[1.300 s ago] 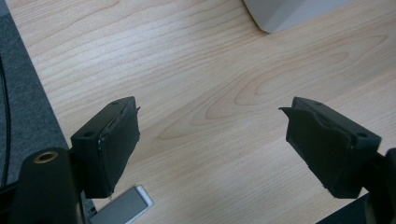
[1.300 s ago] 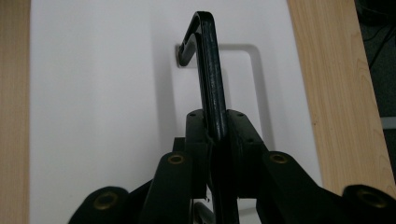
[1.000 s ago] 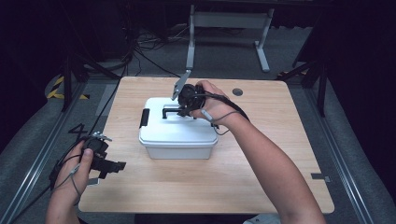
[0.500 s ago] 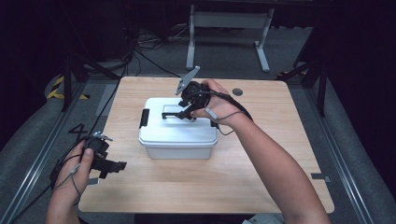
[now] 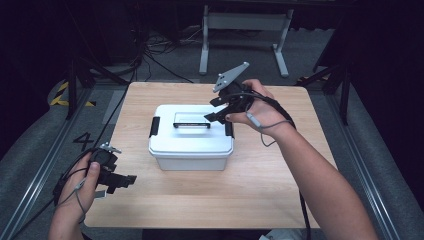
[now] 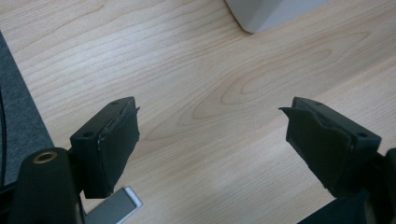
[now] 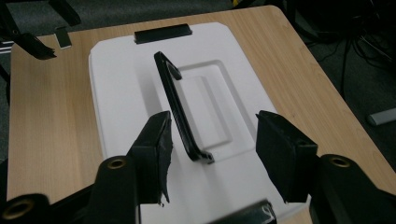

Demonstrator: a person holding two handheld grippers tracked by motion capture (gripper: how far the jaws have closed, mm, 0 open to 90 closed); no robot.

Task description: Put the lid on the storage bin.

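Note:
A white lidded box [image 5: 190,145] sits mid-table with a black carry handle [image 5: 191,122] on its lid and black latches at both ends. My right gripper [image 5: 216,110] hovers over the box's right end, slightly above the lid. Its jaws have just been opening and nothing is between them. In the right gripper view the handle [image 7: 180,107] runs away from the right gripper [image 7: 215,121] across the lid [image 7: 116,93], apparently raised on edge. My left gripper [image 5: 129,182] rests open near the table's front left corner. The left gripper [image 6: 210,109] has bare wood between its jaws.
The wooden table [image 5: 280,200] has bare surface in front of and to the right of the box. A grey metal stand [image 5: 245,22] and cables lie on the floor behind. A floor rail [image 5: 35,180] runs along the left. The box corner [image 6: 271,14] lies ahead of the left gripper.
The right gripper has let go of the handle, opened, and lifted up and to the right off the middle of the lid. The left gripper has not moved.

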